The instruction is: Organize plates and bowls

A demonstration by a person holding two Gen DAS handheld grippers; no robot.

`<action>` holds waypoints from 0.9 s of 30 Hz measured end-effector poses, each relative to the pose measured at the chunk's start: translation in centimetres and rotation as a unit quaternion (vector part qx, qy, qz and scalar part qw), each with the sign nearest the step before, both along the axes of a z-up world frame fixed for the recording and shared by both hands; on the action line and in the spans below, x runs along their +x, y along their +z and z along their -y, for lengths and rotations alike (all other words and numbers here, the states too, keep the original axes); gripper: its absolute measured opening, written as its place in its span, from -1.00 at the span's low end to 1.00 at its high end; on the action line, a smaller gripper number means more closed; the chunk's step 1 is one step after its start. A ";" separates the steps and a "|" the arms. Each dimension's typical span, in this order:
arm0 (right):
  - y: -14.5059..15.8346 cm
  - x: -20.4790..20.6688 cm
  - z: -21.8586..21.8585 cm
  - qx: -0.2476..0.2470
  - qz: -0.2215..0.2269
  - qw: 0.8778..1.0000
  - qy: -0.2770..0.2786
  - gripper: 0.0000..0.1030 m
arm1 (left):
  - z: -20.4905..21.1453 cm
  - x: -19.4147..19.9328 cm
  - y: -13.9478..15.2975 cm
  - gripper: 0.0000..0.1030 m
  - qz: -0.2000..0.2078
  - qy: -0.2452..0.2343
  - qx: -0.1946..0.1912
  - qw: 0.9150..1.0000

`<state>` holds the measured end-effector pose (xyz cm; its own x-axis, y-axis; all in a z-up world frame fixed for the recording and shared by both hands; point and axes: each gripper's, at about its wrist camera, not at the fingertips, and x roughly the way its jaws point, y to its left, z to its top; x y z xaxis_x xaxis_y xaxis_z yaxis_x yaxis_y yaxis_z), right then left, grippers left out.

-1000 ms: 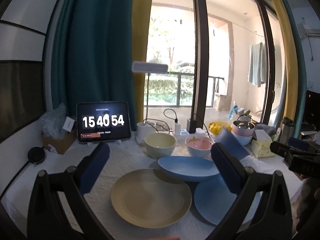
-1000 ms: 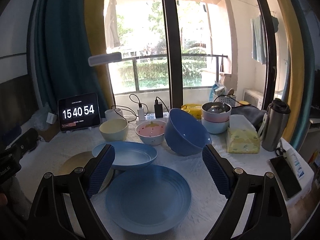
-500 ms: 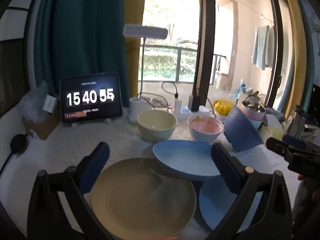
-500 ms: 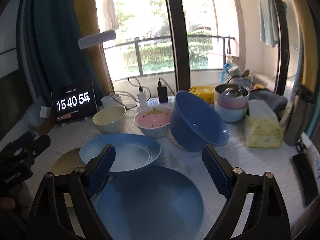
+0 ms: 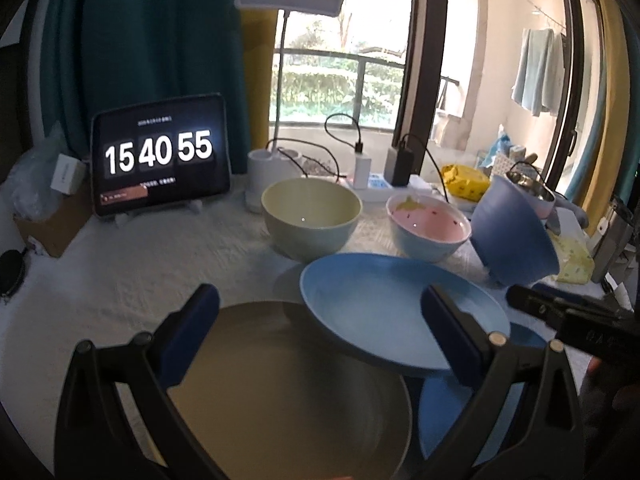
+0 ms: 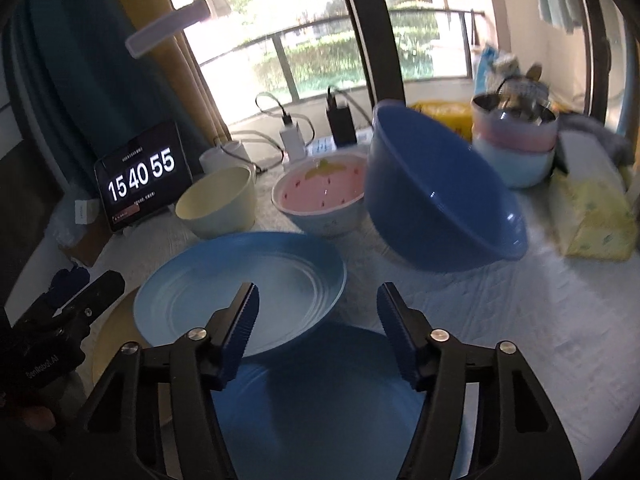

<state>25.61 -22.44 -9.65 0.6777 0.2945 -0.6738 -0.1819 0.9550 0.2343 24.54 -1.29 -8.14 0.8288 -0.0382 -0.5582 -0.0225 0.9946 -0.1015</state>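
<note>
Behind the bowls, tablet point(image 5: 160, 156) reads 15 40 55 — both grippers' fingers point(image 5: 194, 318) point(image 6: 242, 326) apart.

Nearest on the table point(image 5: 132, 264) lie two large plates, one on the left point(image 5: 280, 392) and one on the right point(image 6: 320, 408). A third plate point(image 6: 244, 284) rests across both, its edges overlapping them. Behind it three bowls stand in a row: left bowl point(image 5: 311, 218), middle bowl point(image 5: 429, 231), and right bowl point(image 6: 436, 204), which is tilted. A tablet point(image 5: 160, 154) stands far left, and stacked bowls point(image 6: 514, 146) far right.
</note>
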 end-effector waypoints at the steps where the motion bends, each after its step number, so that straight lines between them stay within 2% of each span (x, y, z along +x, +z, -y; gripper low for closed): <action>1: -0.3 0.4 -0.2 0.000 -0.007 1.000 0.002 0.26 | 0.0 0.2 -0.1 0.96 -0.003 0.002 -0.001 1.000; 10: -2.7 2.6 -0.7 0.009 -0.054 0.999 -0.001 0.12 | 0.1 2.8 -2.5 0.53 -0.057 0.005 -0.012 0.998; 12: -3.2 2.9 -1.0 0.015 -0.060 0.998 0.001 -0.07 | 0.2 3.1 -3.0 0.43 -0.070 0.001 -0.019 0.997; 14: -3.5 3.3 -1.1 0.027 -0.069 0.997 0.002 -0.16 | 0.4 3.3 -3.4 0.34 -0.079 -0.002 -0.021 0.997; 17: -3.8 3.5 -1.4 0.028 -0.075 0.997 0.004 -0.23 | 0.9 3.3 -3.4 0.12 -0.081 -0.011 -0.019 0.996; 21: -3.8 3.4 -1.4 0.021 -0.073 0.997 0.001 -0.31 | 1.2 2.9 -3.4 0.00 -0.080 -0.011 -0.010 0.997; 23: -3.7 3.4 -1.3 0.023 -0.074 0.997 -0.001 -0.36 | 1.0 2.9 -3.4 -0.12 -0.081 -0.006 -0.009 0.997; 27: -3.4 2.9 -1.6 0.011 -0.069 0.998 -0.001 -0.42 | 0.8 2.4 -3.3 -0.14 -0.083 -0.005 -0.005 0.996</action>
<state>28.52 -20.79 -13.04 0.5800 0.3083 -0.7540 -0.1440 0.9498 0.2776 26.90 -2.06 -11.47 0.7242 -0.0521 -0.6876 -0.0307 0.9937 -0.1076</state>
